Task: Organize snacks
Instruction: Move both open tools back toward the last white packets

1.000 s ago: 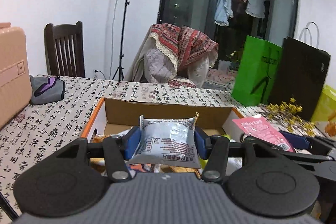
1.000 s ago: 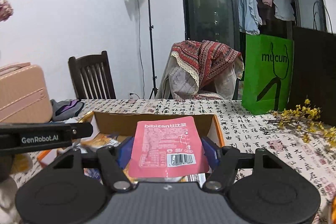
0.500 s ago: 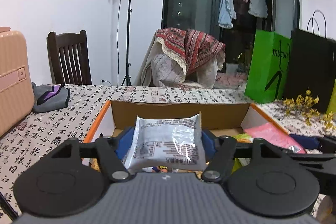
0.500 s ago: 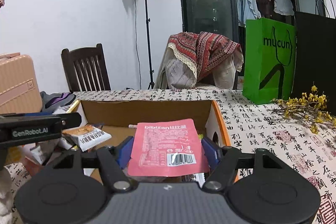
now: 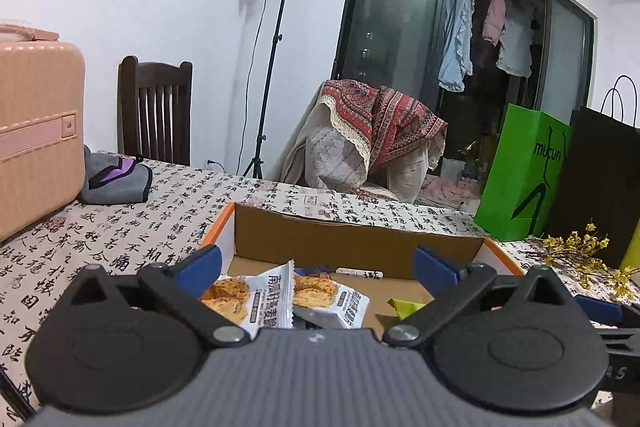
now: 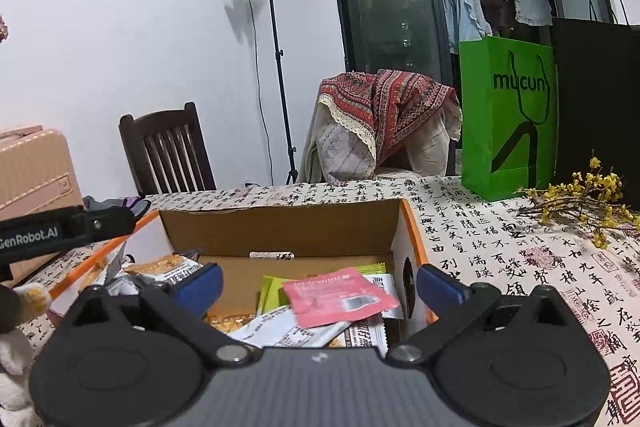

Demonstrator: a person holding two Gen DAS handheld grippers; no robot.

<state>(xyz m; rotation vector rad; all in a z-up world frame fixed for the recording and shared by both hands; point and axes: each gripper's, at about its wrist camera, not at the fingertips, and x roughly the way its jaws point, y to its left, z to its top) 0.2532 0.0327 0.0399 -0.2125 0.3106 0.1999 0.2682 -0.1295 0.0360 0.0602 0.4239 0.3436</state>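
Cardboard box (image 6: 280, 227) with orange rim sits on the worktop (image 6: 500, 247), both grippers poised over its near edge. Left gripper (image 5: 316, 263): jaws wide apart, nothing between them; below lie white cracker packets (image 5: 260, 297) at the box's left end, overlapping and tilted. Right gripper (image 6: 318, 277): jaws likewise spread and empty; beneath sits a pink packet (image 6: 340, 295) lying flat on a pile of white wrappers (image 6: 296, 331) and a green packet (image 6: 270, 291) at the right end. Judgement: both releases look done, so the step in hand is clearing out and fetching the next snack. To do that well, lift each gripper straight up before swinging away, so the blue pads do not snag a foil corner and drag a packet back over the rim. Keep the jaws open until clear of the box. The two grippers are close; the left one's body shows at the left edge of the right view, so withdraw one at a time or apart. Back half of the box floor is bare; later packets would sit better there than stacked on the near pile, which is loose and slippery. No loose snacks on the worktop are visible from either view.
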